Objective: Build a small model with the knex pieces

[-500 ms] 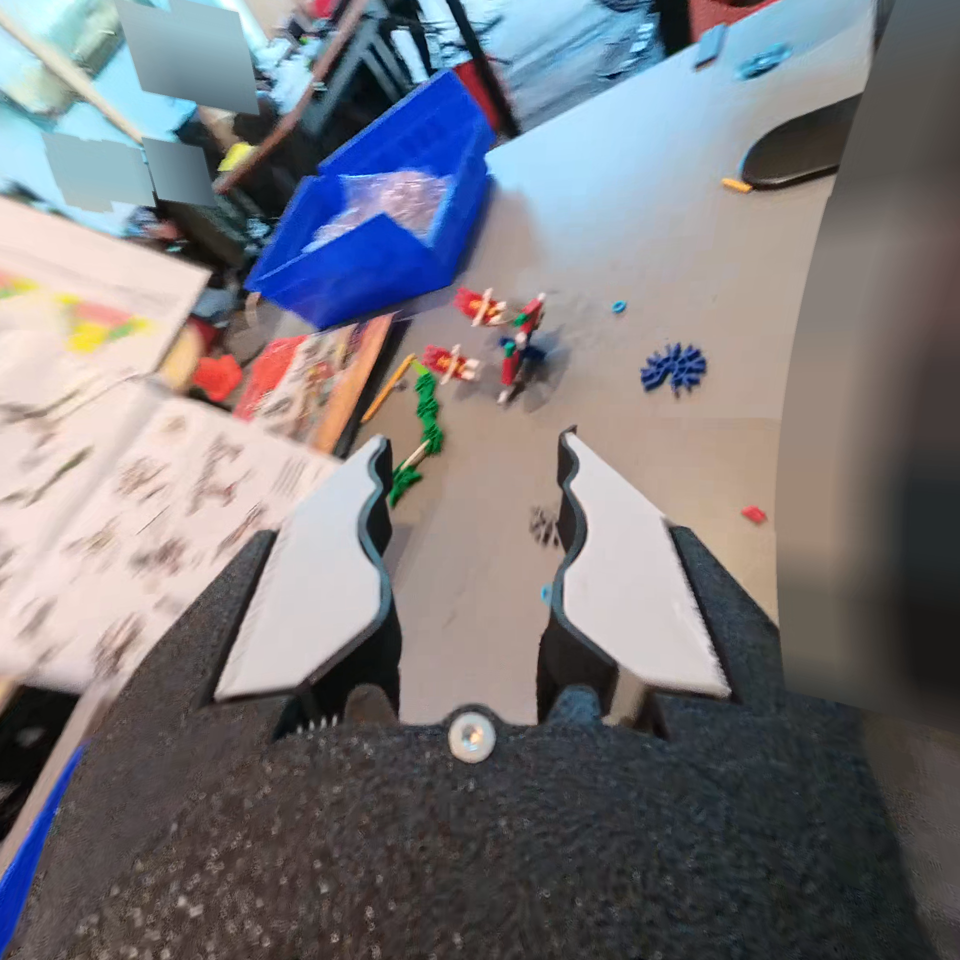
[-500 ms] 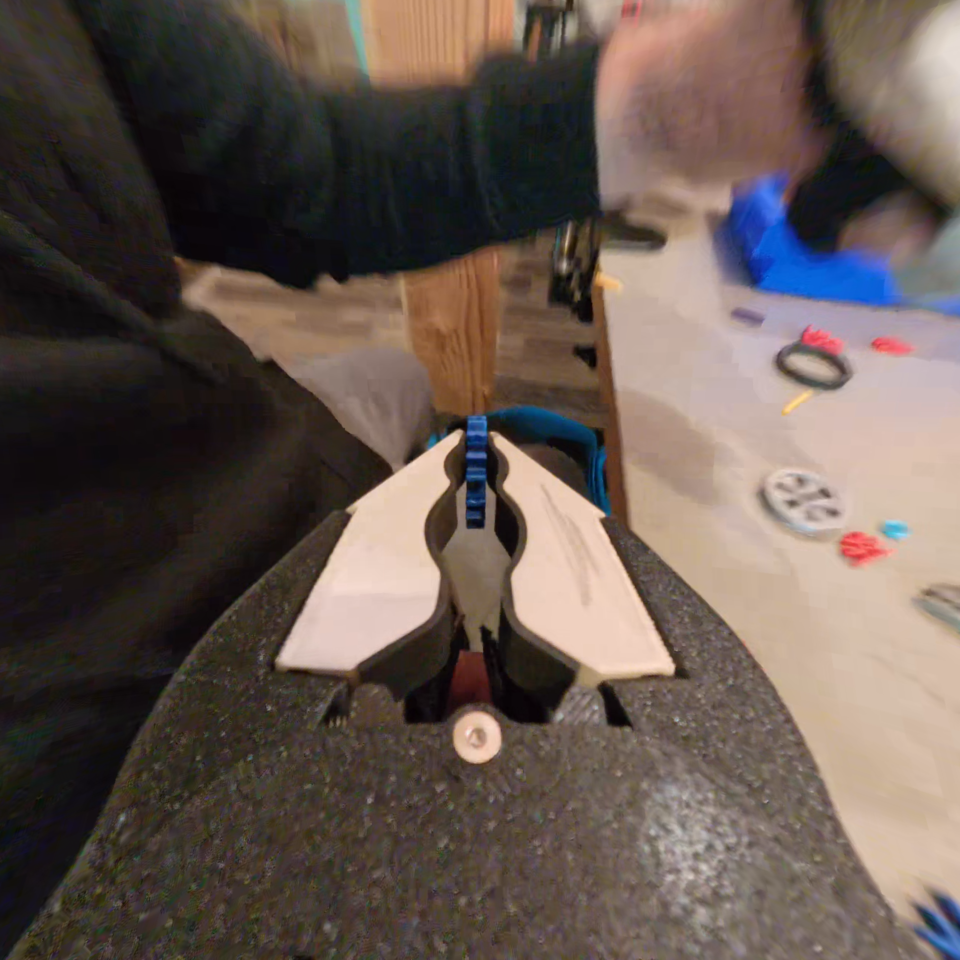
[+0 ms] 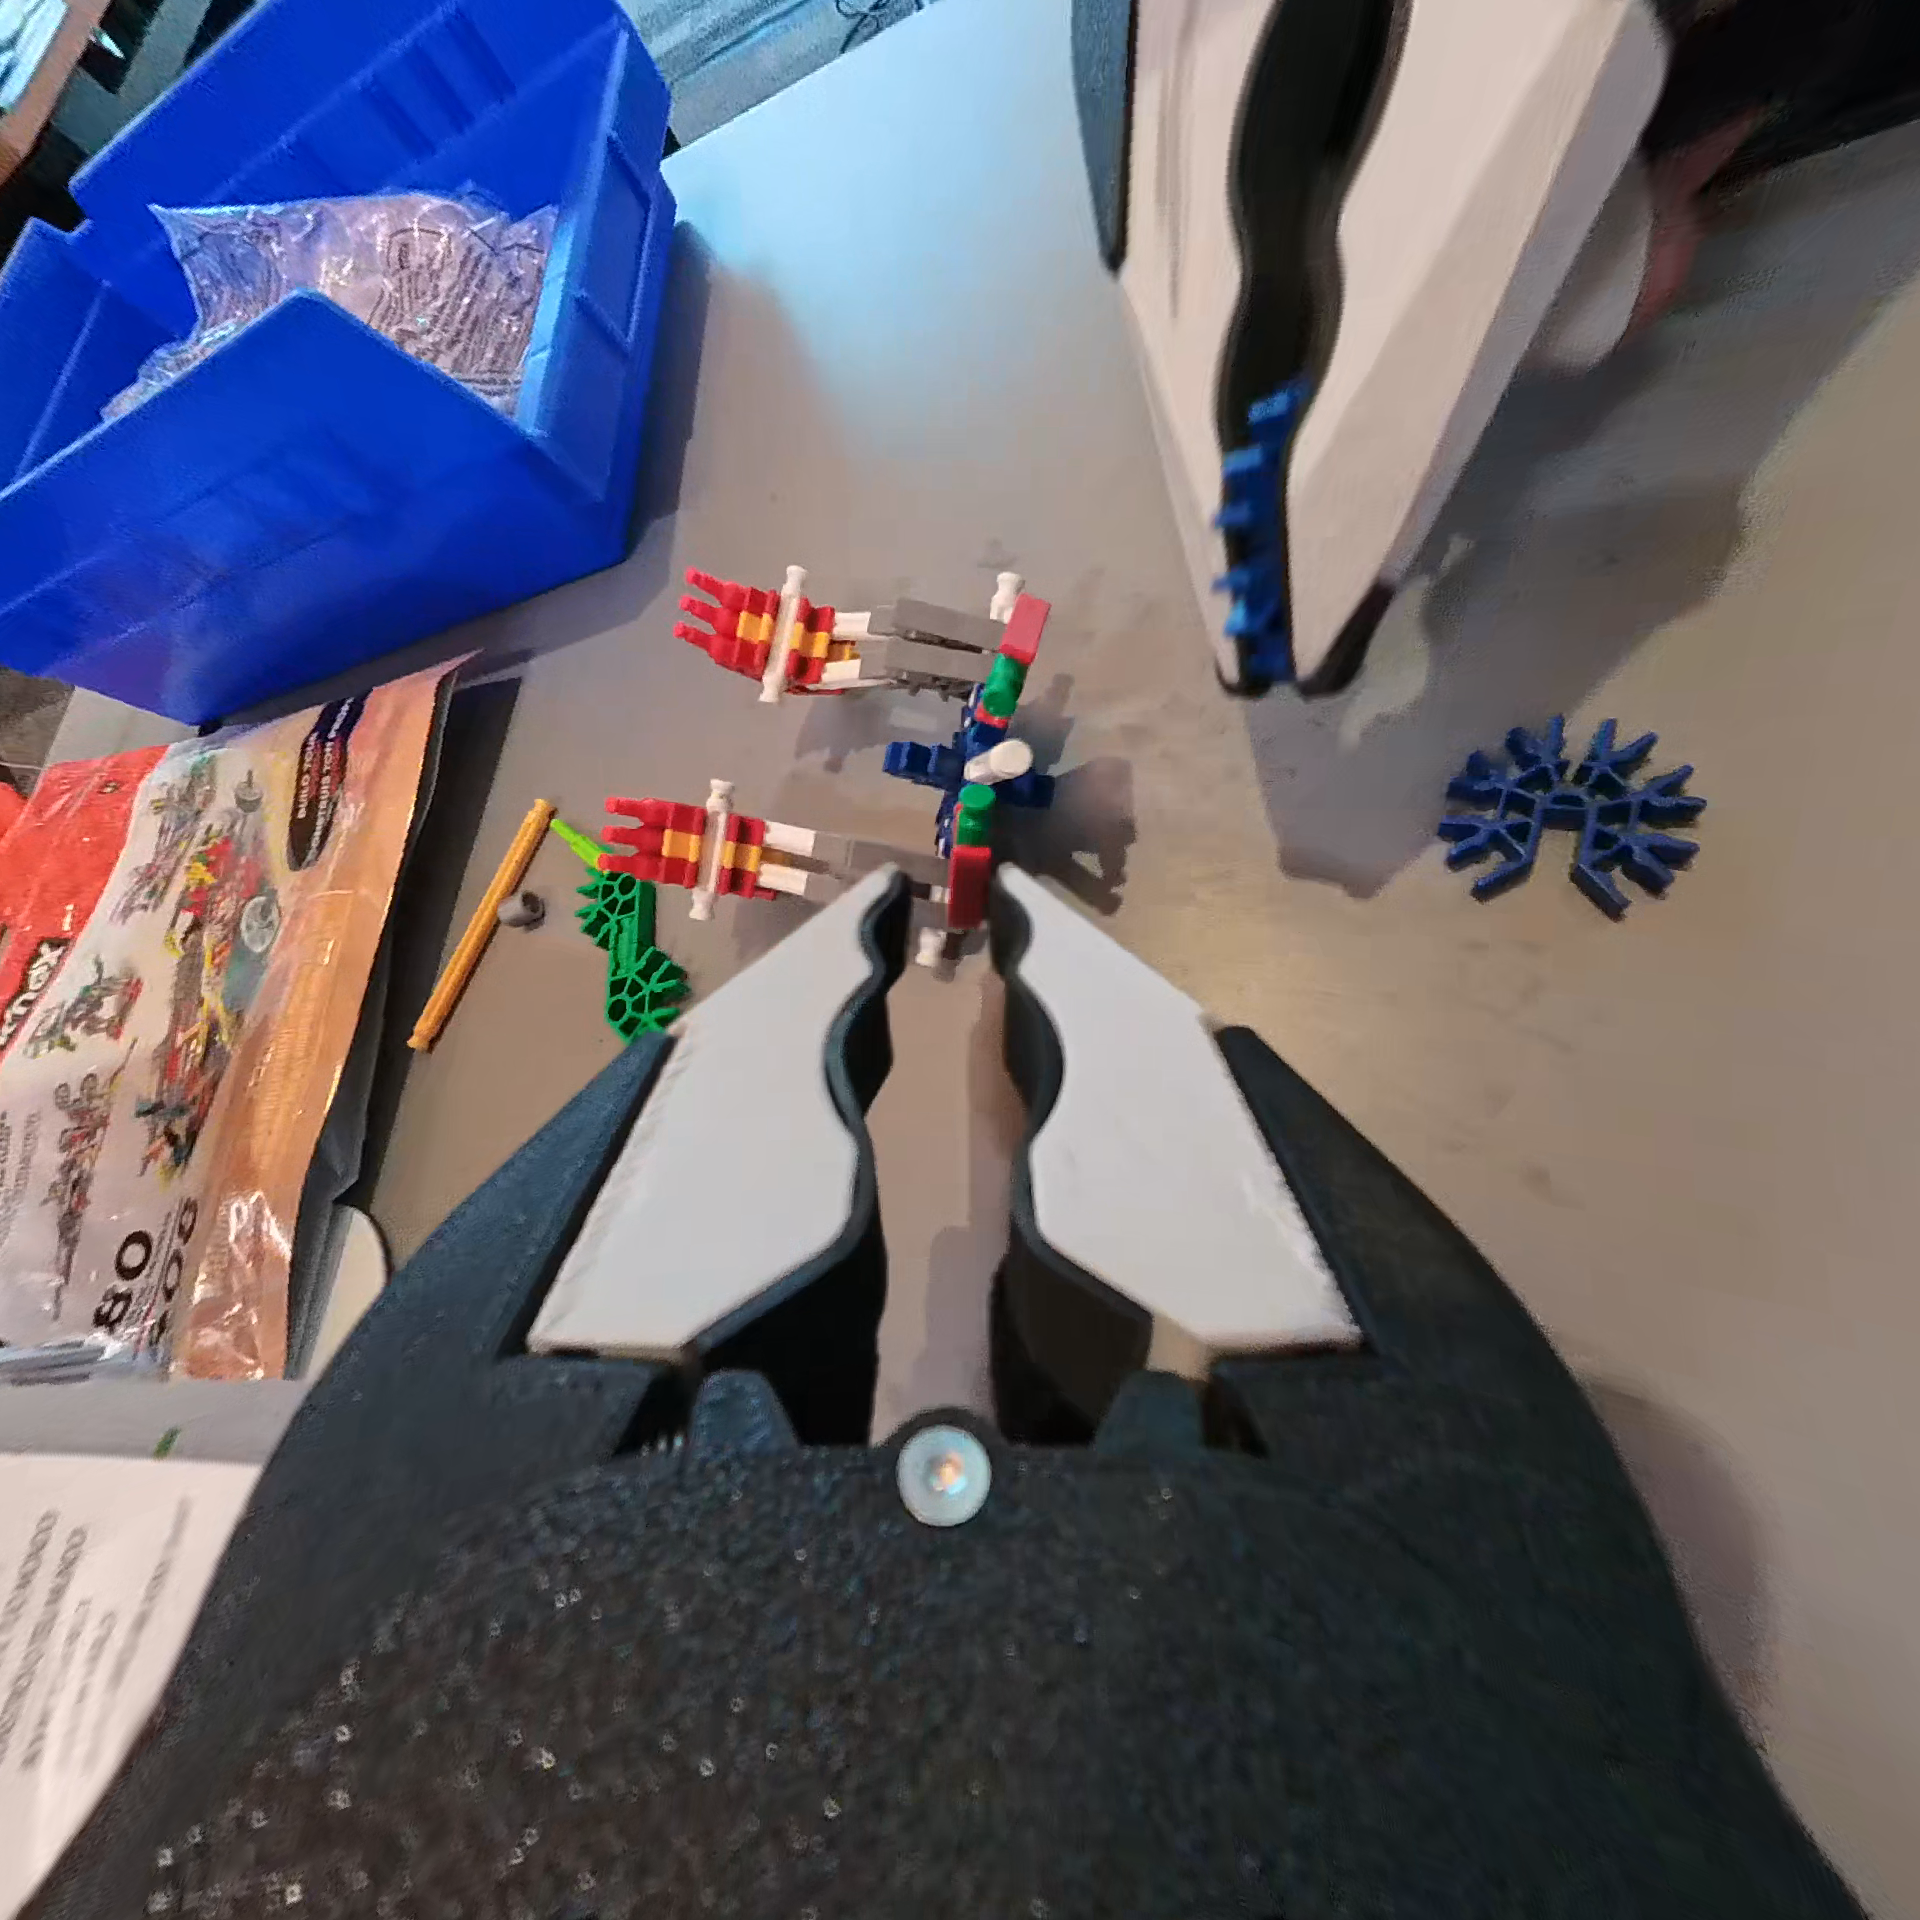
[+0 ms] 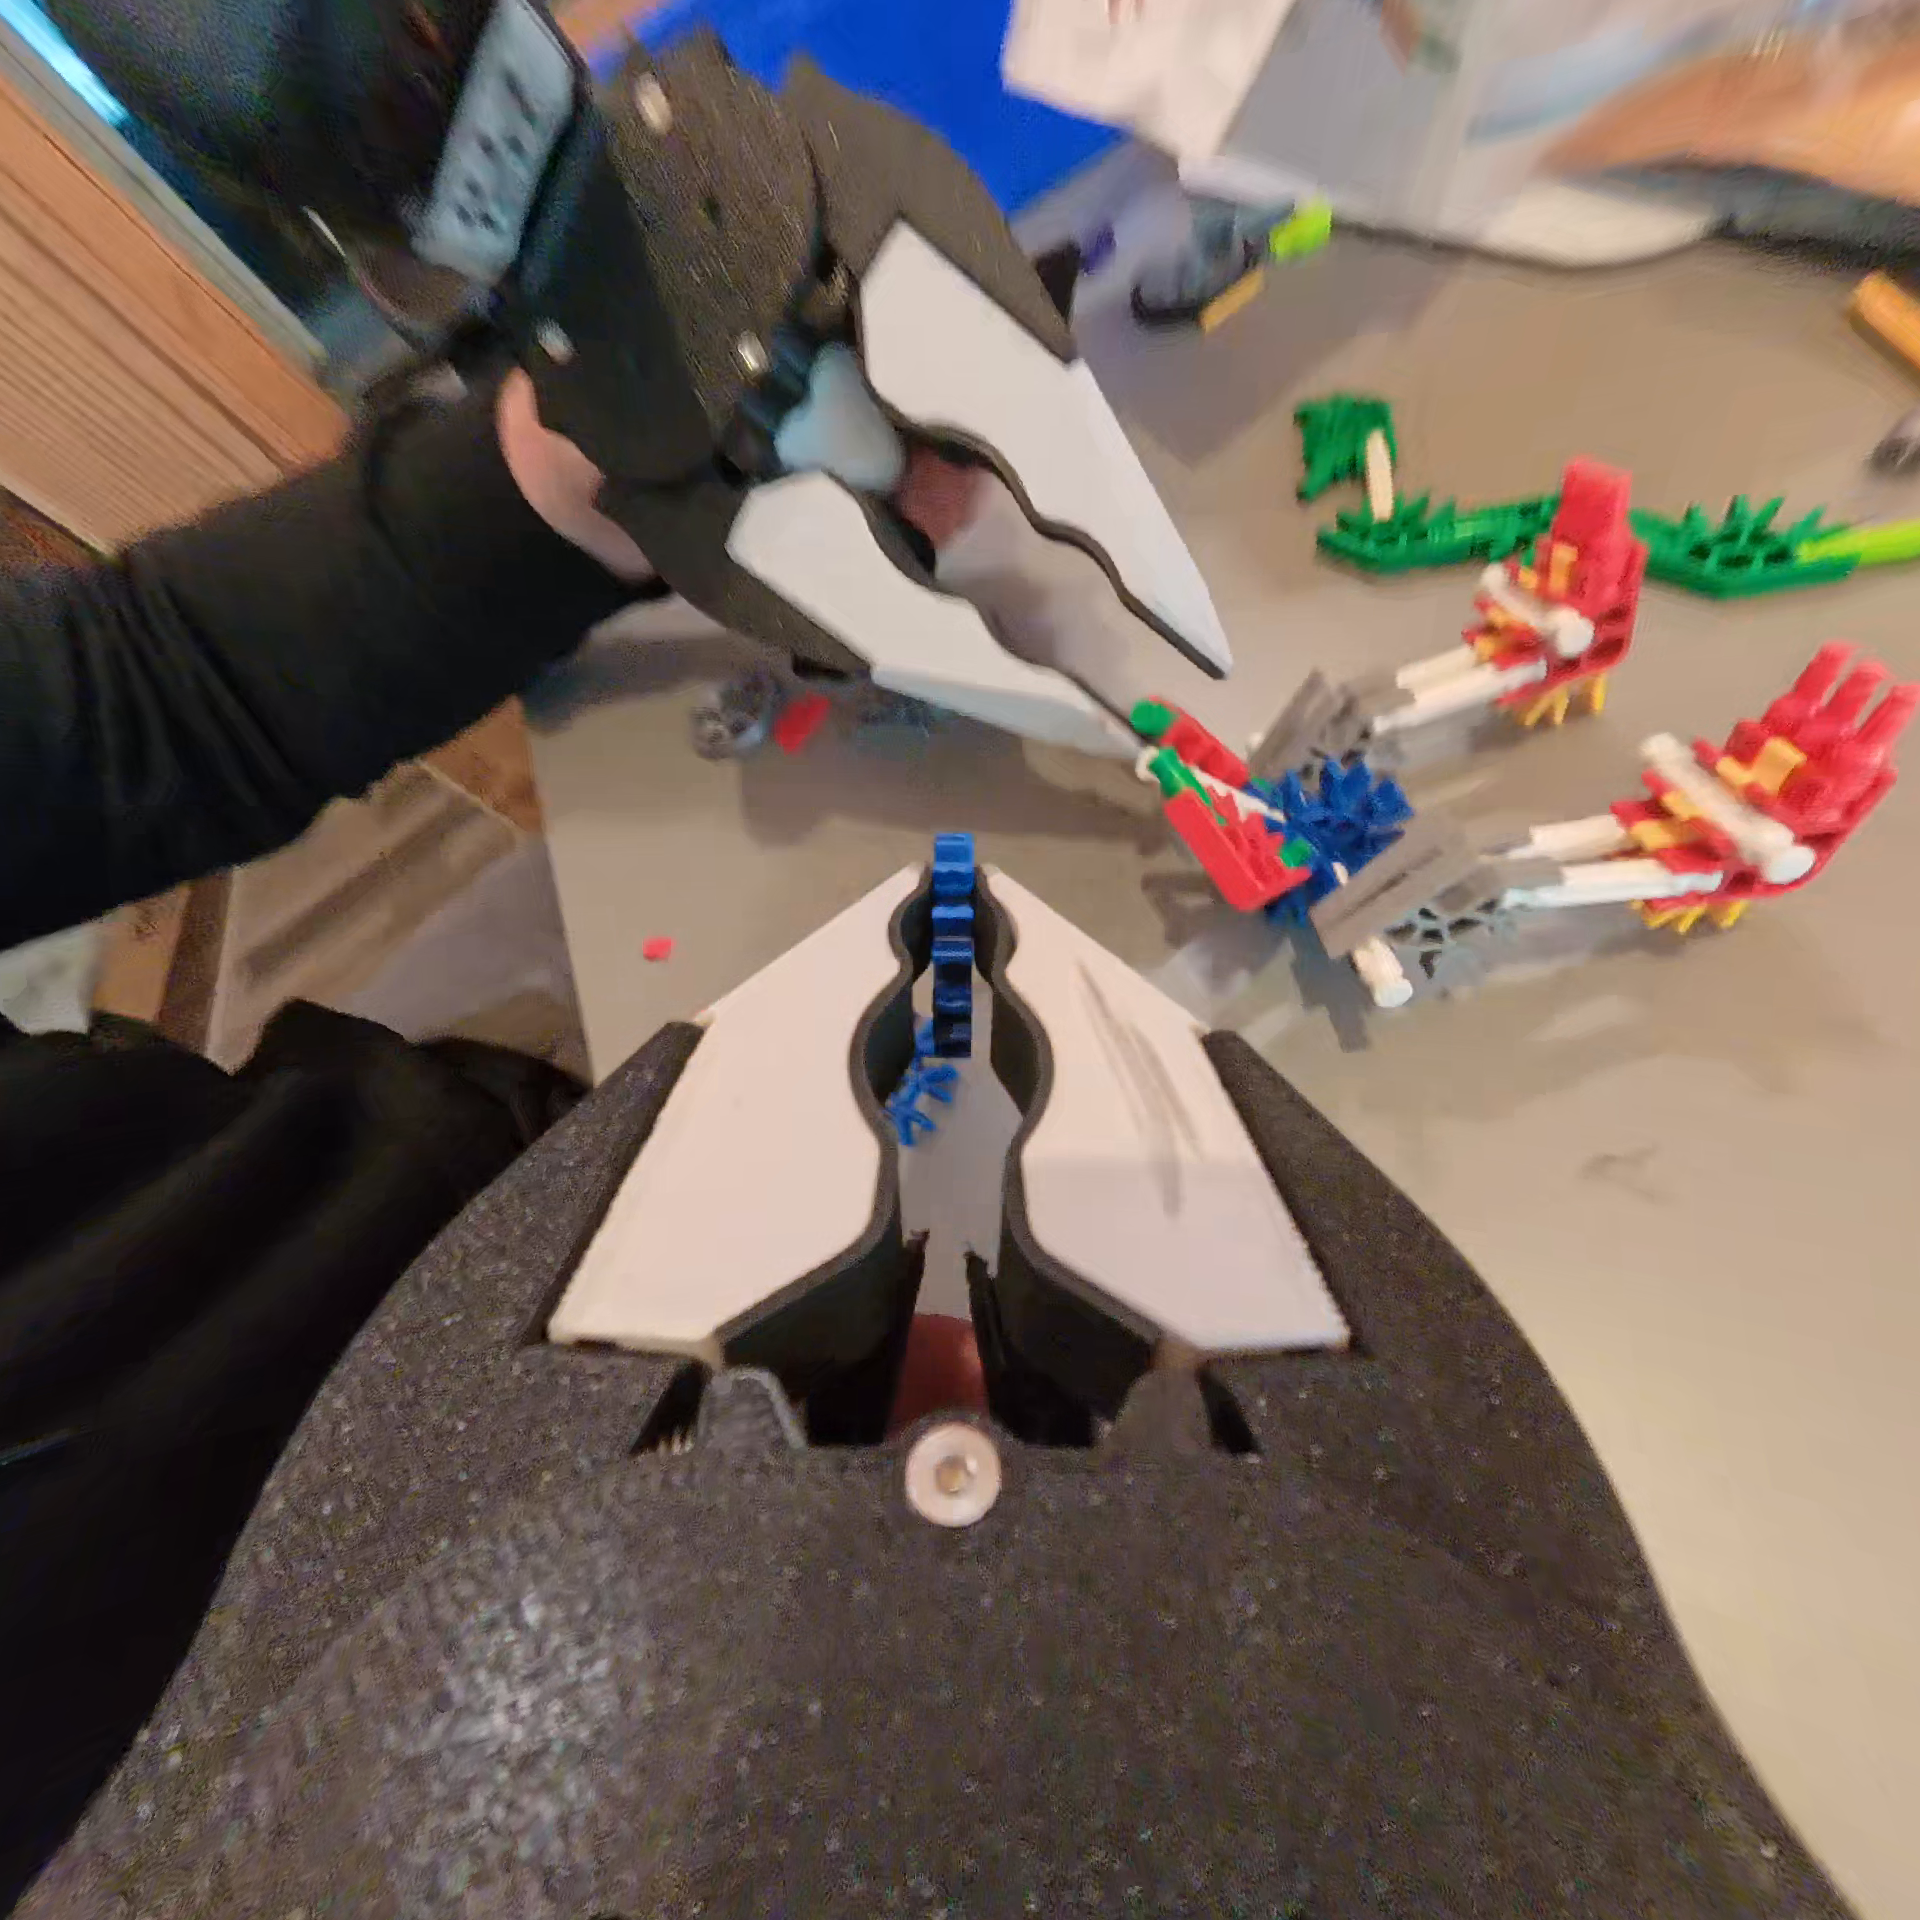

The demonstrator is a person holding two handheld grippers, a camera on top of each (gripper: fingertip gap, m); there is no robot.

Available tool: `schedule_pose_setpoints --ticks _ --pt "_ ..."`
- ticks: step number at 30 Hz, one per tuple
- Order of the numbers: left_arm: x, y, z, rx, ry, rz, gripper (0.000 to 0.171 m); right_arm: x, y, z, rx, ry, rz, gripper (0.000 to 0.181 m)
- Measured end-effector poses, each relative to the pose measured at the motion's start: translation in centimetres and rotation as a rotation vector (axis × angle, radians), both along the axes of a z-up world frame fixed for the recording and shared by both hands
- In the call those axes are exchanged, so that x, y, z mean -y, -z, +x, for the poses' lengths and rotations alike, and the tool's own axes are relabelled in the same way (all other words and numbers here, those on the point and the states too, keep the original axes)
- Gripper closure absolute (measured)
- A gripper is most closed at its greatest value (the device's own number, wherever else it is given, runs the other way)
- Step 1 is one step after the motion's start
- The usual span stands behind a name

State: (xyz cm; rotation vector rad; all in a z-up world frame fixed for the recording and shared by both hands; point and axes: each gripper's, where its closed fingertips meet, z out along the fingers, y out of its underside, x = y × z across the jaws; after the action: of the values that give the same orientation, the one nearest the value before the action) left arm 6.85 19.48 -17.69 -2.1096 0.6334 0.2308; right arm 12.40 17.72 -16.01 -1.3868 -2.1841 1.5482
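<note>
A small toy model of red, white, grey and blue snap-together pieces (image 3: 925, 764) lies on the grey table (image 3: 1143, 1039). My left gripper (image 3: 951, 883) is low over it. Its jaws are narrowed but still apart, one on each side of a red block (image 3: 968, 883) at the model's near end. In the right wrist view one finger of the left gripper (image 4: 1179, 701) touches that end of the model (image 4: 1340, 821). My right gripper (image 4: 953, 873) is shut on a blue snowflake-shaped connector (image 4: 951, 935), held edge-on above the table. It also shows in the left wrist view (image 3: 1273, 675), just right of the model.
A blue bin (image 3: 312, 499) with a plastic bag stands at the back left. A printed parts bag (image 3: 187, 987) and a paper sheet (image 3: 73, 1610) lie left. Green pieces (image 3: 634, 956), a yellow rod (image 3: 483, 925) and a loose blue connector (image 3: 1569, 816) lie nearby. The table edge (image 4: 561, 935) is at left. Spacing between my two grippers at the tips: around 6 centimetres. From my left tips it is roughly 15 centimetres to the yellow rod (image 3: 483, 925); from my right, 25 centimetres.
My left gripper has moved forward and down to the model and its jaws have narrowed. My right gripper has swung in over the table, still holding the blue connector.
</note>
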Motion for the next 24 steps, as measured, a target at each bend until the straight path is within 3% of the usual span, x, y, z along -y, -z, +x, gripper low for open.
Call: schedule_pose_setpoints --ticks 1,6,9,13,21,24 --pt "0.0 0.3 0.1 0.011 0.009 -0.004 0.167 0.0 1.0 -0.1 0.033 -0.011 0.046 0.176" --pt "0.3 0.2 -0.2 0.079 -0.003 -0.016 0.168 0.9 4.7 -0.6 0.185 -0.125 0.136 0.175" --pt "1.8 -0.3 -1.3 0.102 -0.054 -0.081 0.168 1.4 4.8 -1.1 0.216 -0.170 0.179 0.171" --pt "3.7 -1.2 -2.2 0.225 -0.116 -0.114 0.168 1.3 3.7 -1.4 0.204 -0.190 0.203 0.142" --pt "4.6 -0.9 -3.3 0.290 -0.108 -0.111 0.152 -1.6 3.7 -0.9 0.122 -0.164 0.346 0.141" --pt "5.0 -1.0 -3.0 0.305 -0.082 -0.106 0.149 -0.5 4.4 -0.2 0.083 -0.206 0.418 0.134"
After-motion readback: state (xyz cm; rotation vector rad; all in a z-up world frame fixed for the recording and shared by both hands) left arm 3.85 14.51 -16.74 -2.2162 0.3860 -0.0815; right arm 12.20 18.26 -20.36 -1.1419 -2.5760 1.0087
